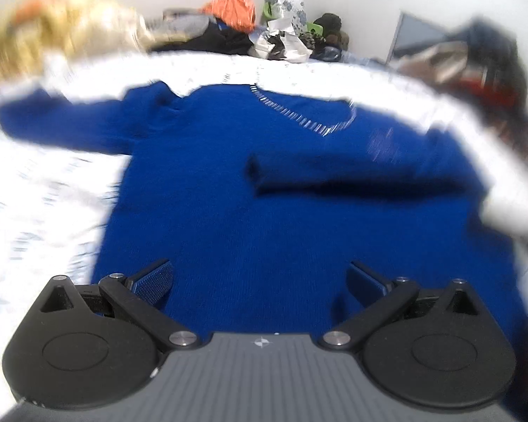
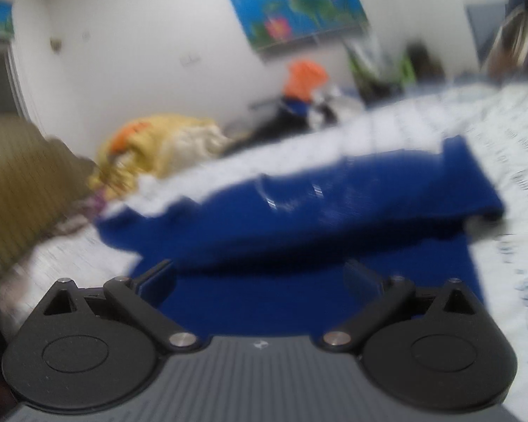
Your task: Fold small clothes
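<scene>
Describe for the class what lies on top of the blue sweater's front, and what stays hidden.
One sleeve is folded across the chest of the blue sweater; the other sleeve lies spread on the white bedsheet. The chest fabric beneath the folded sleeve is covered.

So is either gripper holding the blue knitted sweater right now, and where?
Neither. The left gripper and right gripper both stand open above the blue knitted sweater, nothing between their pads.
</scene>
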The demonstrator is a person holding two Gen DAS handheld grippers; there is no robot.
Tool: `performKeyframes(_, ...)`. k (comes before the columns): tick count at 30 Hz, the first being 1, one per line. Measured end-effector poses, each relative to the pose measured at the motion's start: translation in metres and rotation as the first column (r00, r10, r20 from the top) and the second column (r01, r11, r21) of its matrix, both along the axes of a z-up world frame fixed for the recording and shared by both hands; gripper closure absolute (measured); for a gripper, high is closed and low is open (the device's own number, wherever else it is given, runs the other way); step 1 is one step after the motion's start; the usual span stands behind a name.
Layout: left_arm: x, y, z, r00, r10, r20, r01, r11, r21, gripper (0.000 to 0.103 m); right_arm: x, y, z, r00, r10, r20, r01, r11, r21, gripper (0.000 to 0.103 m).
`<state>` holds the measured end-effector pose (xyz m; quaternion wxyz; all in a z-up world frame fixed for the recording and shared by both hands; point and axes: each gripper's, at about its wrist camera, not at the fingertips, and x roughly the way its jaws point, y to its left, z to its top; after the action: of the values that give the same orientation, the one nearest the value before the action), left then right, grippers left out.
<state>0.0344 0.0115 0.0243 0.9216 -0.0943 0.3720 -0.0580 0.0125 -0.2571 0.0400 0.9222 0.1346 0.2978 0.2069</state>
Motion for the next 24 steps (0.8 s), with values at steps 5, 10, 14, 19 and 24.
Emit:
performKeyframes(5,0.073,0.019,-0.001,0.983,0.040,-0.178,-0.102,0.928,-0.359,0.003,-0.012,0.006,-0.014,0.999,-0.004,-0.037,0.005,1.000,0.013,0.001)
performKeyframes(10,0.112,0.015,0.002,0.973,0.103,-0.208,-0.165,0.937,-0.307,0.036,0.001,-0.001,-0.022,0.993,-0.028,-0.111,0.036,0.996,0.077,0.001)
performKeyframes(14,0.126,-0.003,0.004,0.970,0.056,-0.237,-0.101,0.978,-0.182,0.096,0.001,-0.004,-0.025,0.992,-0.034,-0.121,0.046,0.994,0.098,0.001)
performKeyframes(19,0.106,-0.003,0.070,0.992,0.050,0.117,-0.047,0.999,-0.022,0.096,0.001,-0.003,-0.027,0.992,-0.029,-0.124,0.042,0.994,0.101,0.001)
performKeyframes(24,0.101,0.023,0.064,0.987,0.055,0.154,-0.073,0.990,0.117,0.095,0.001,-0.004,-0.028,0.991,-0.026,-0.132,0.041,0.993,0.111,0.001)
